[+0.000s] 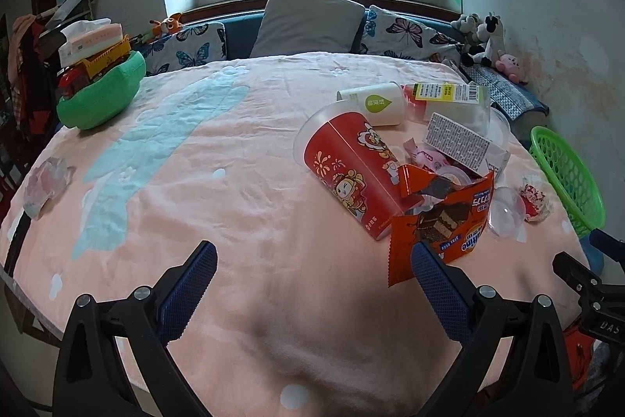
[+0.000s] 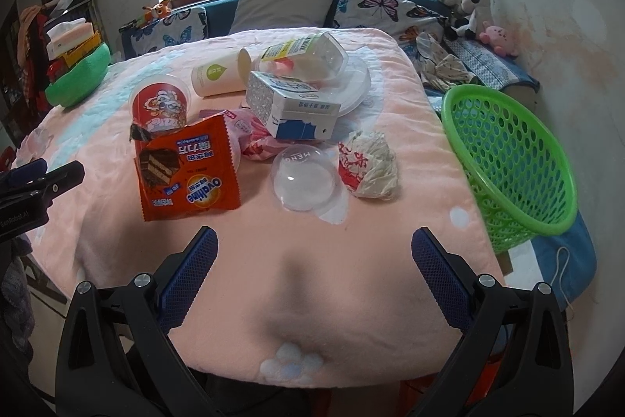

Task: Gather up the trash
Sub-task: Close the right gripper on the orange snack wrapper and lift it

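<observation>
A pile of trash lies on the pink blanket [image 2: 254, 260]. An orange Ovaltine wrapper [image 2: 187, 170] stands at its near left, beside a red paper cup [image 2: 160, 108] on its side. A clear dome lid [image 2: 304, 178] and a crumpled red-and-white wrapper [image 2: 371, 163] lie nearest. Behind are a blue-and-white carton [image 2: 293, 108], a white cup [image 2: 218, 75] and a clear plastic box [image 2: 304, 59]. My right gripper [image 2: 314, 260] is open over bare blanket in front of the pile. My left gripper [image 1: 314, 274] is open, its right finger [image 1: 433, 276] next to the orange wrapper [image 1: 437, 221].
A green plastic basket [image 2: 511, 163] stands tilted at the table's right edge. A green fabric bowl [image 1: 101, 92] with toys and a tissue pack sits at the far left. Pillows and plush toys line the sofa behind. A crumpled clear wrapper [image 1: 43, 186] lies at the left edge.
</observation>
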{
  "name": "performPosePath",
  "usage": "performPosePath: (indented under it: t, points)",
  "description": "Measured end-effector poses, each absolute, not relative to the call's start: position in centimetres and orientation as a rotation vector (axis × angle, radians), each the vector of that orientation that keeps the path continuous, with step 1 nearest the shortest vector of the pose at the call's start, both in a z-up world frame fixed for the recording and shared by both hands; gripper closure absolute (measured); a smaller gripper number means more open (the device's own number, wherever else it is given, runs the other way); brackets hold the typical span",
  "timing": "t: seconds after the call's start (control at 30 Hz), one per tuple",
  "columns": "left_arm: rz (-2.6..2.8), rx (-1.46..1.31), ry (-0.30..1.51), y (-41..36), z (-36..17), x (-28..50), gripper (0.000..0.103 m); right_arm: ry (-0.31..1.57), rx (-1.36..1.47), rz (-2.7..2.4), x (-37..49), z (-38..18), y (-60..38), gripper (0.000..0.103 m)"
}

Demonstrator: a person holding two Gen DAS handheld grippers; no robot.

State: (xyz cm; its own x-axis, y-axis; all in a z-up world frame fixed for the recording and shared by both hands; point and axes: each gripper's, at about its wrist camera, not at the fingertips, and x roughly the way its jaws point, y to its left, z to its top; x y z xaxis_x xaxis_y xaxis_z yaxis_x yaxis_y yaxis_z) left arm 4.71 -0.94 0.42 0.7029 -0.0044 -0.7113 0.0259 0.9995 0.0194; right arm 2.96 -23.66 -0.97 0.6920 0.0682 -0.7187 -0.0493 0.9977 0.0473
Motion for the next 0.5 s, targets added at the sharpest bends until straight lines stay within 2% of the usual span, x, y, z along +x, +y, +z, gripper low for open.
performPosePath:
  t: [0.5]
  points:
    - [0.017, 0.019, 0.808, -0.2, 0.8, 7.7, 0.006, 0.796, 0.049, 0.340, 5.9, -0.6, -21.2, 0.005]
